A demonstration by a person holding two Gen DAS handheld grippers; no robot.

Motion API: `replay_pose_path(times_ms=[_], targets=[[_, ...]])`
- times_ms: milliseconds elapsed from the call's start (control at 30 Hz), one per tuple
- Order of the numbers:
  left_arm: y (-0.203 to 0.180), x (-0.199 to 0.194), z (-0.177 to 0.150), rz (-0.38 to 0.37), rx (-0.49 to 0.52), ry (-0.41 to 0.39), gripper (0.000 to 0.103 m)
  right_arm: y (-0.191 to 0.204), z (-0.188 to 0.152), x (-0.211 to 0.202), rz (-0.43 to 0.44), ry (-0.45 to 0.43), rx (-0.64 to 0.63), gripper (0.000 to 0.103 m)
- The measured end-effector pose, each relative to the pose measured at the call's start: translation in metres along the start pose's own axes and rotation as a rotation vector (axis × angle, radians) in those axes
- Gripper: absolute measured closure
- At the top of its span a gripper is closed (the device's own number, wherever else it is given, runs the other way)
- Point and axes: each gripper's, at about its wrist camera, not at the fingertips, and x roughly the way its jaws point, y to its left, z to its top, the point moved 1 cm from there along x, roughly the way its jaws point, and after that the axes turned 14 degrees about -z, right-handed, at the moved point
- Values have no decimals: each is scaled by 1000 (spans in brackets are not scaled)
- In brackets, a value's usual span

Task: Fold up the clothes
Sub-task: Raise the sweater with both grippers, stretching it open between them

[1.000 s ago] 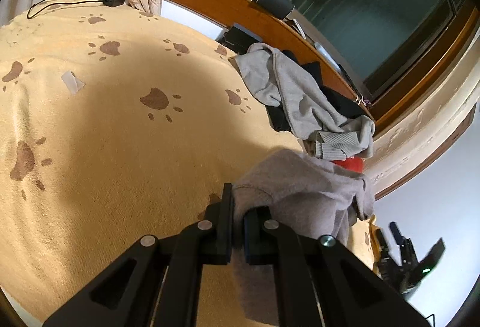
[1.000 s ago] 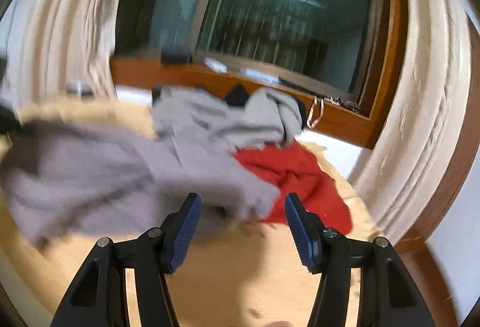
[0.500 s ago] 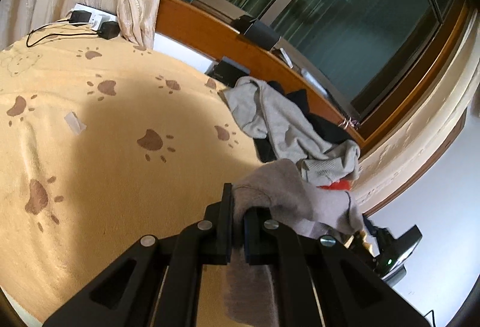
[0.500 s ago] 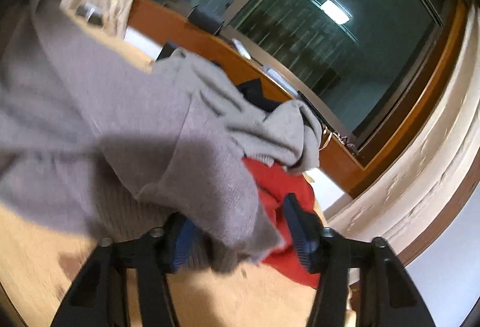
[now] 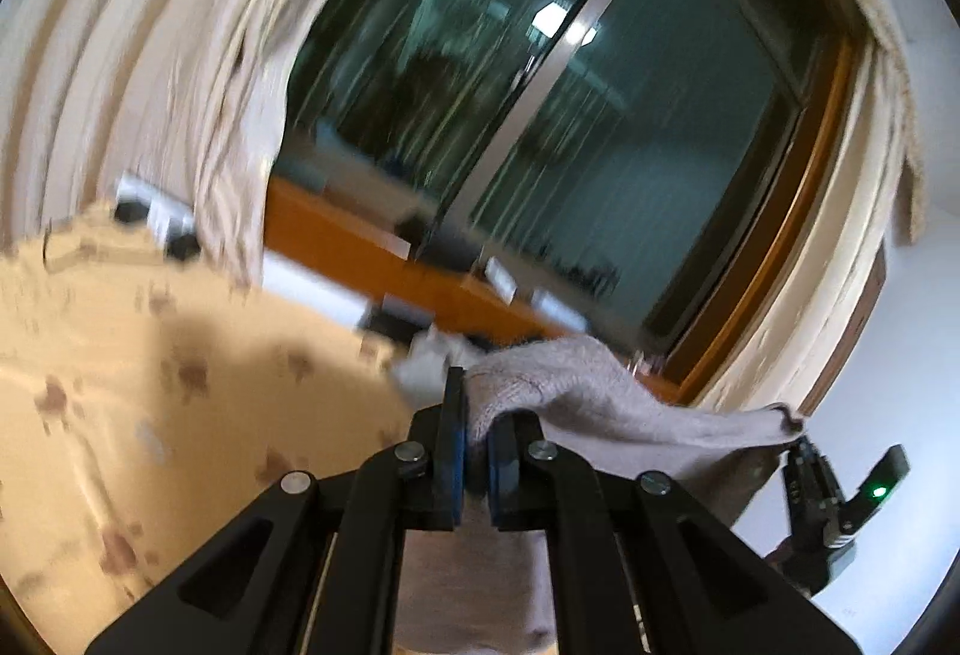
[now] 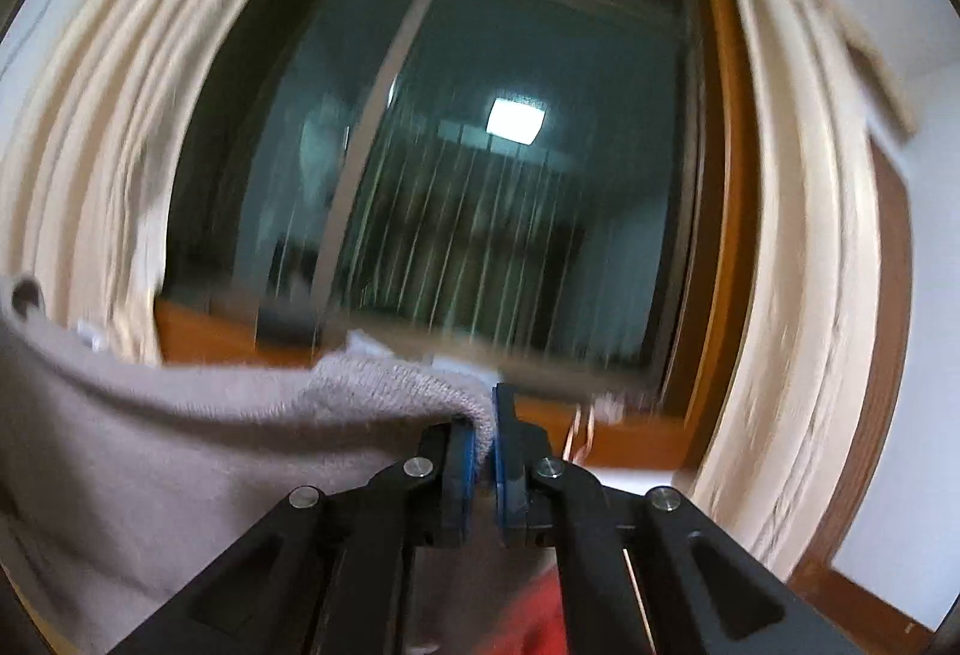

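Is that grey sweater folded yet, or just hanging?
Hanging, not folded. The grey sweater stretches between the left gripper and the right gripper, both clamped on its edge, with cloth drooping below.

The sweater (image 5: 576,391) is a pale grey-mauve knit. The bed cover (image 5: 150,367) is tan-yellow with brown paw prints. Each black gripper, left gripper (image 5: 474,451) and right gripper (image 6: 485,451), carries blue pads. The curtains (image 6: 798,295) are cream, the window frame (image 6: 726,235) orange-brown wood, and the glass (image 5: 630,175) dark teal. A red garment (image 6: 534,625) shows below.
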Motion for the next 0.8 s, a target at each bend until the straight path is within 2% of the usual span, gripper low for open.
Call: replay_pose_path(times_ms=[267,400,633,800], targets=[[-59,-69,63,-51,162,-229,97,-20,103,-51,-58,-251,135,98],[-84,-97,91,-52,219,-281,97,-26,142,-82,-87,-357,148,98],[-138,-156,117,-29,385,-404,97,-42,192,-127,-104,-462,165,98],[-162,-198,128,3,459,-465,97,-55,213,-157,-93,-526,184,98]])
